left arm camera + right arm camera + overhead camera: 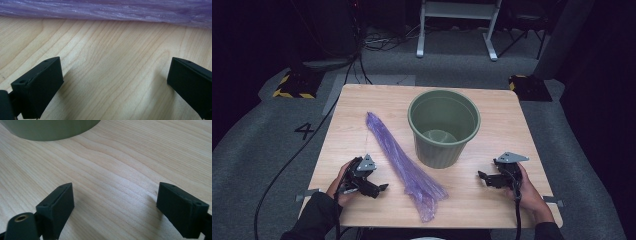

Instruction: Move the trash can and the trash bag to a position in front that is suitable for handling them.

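As the high view is taken first, a green bin (444, 128) is seen upright on the wooden bench (512, 115), and a long purple plastic bag (404, 164), rolled or bunched into a strip, lies just to the left of the bin, running from beside its rim toward the near edge. The left gripper (381, 189) is held left of the bag, the right gripper (482, 176) right of the bin, both low over the bench and grasping nothing.

In the left gripper view, the jaws are spread wide over bare wood, and the bag (107, 10) stretches across the far side, apart from them.

In the right gripper view, the jaws are likewise parted and empty, with the bin's (50, 128) base ahead, untouched.

The bag is judged light, limp and slippery; a pinch near its crumpled near end would probably hold best. The bin looks stiff and light.
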The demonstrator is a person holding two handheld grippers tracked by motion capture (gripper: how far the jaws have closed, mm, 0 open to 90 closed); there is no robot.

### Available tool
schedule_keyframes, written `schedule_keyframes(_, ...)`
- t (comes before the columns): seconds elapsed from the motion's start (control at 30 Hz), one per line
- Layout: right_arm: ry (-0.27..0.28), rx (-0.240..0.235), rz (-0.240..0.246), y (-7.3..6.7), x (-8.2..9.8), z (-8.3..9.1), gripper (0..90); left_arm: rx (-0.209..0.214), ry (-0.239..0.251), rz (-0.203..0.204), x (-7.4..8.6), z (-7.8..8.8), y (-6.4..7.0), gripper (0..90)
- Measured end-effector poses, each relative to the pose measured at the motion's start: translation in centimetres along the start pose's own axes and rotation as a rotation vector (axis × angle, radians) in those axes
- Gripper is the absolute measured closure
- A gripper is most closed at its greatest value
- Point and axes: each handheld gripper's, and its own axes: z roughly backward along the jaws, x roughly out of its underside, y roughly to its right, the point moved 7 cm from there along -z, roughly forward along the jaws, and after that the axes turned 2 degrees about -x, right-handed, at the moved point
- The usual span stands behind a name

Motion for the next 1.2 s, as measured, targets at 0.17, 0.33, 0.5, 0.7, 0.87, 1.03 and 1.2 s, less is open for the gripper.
schedule_keyframes(0.17,-0.004,-0.031,0.018,0.2,0.0,0.1,15.1,0.019,-0.001,-0.021,0.5,0.4,0.1,0.0)
schedule_keyframes(0.33,0.023,-0.013,0.022,0.4,-0.3,0.4,16.0,0.012,-0.003,-0.013,0.7,0.6,0.2,0.0)
schedule_keyframes(0.5,0.124,-0.038,0.047,0.0,-2.2,2.3,15.6,0.015,0.001,-0.014,0.7,0.7,0.3,0.0)
schedule_keyframes(0.7,0.187,-0.047,0.093,-1.2,-3.9,3.7,16.4,0.016,-0.001,-0.016,0.7,0.7,0.2,0.0)
schedule_keyframes(0.87,0.216,-0.061,0.133,-2.2,-5.4,4.3,19.0,0.018,0.000,-0.017,0.7,0.7,0.2,0.0)
schedule_keyframes(1.03,0.224,-0.089,0.154,-3.2,-6.5,4.1,20.8,0.020,-0.001,-0.020,0.6,0.6,0.2,0.0)
schedule_keyframes(1.2,0.208,-0.110,0.160,-4.2,-6.8,3.5,21.1,0.026,0.000,-0.027,0.6,0.6,0.3,0.0)
